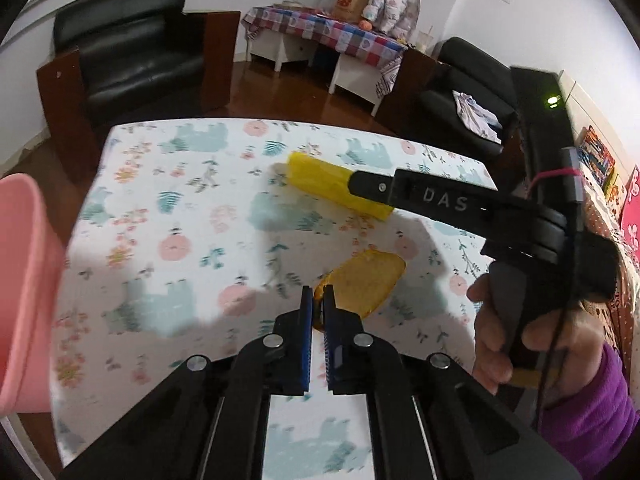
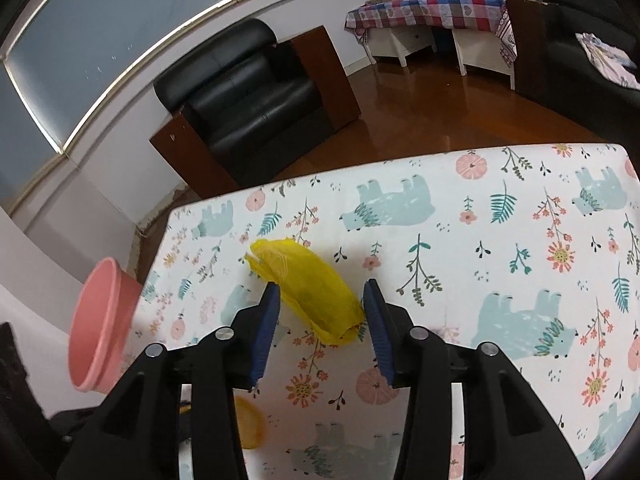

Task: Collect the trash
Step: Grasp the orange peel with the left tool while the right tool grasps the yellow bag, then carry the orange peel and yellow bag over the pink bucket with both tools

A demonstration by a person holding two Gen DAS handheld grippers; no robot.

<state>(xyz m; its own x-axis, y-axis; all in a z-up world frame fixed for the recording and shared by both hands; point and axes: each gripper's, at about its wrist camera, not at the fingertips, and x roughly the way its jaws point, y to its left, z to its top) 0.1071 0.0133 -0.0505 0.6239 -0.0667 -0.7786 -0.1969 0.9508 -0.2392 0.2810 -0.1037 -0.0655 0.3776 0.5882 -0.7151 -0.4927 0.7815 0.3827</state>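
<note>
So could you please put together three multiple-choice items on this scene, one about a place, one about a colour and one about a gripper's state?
1. Where is the pink bin?
A. In the middle of the table
B. Past the table's edge, off its surface
C. On the black armchair

2. What colour is the crumpled wrapper ahead of the right gripper?
A. Yellow
B. Green
C. White

3. How does the left gripper stand?
A. Wide open above bare cloth
B. Out of sight
C. Shut on the edge of the orange-yellow piece

Answers:
1. B, the bin shows beyond the patterned tablecloth.
2. A, it is bright yellow in both views.
3. C, the blue pads pinch that piece's near edge.
</note>
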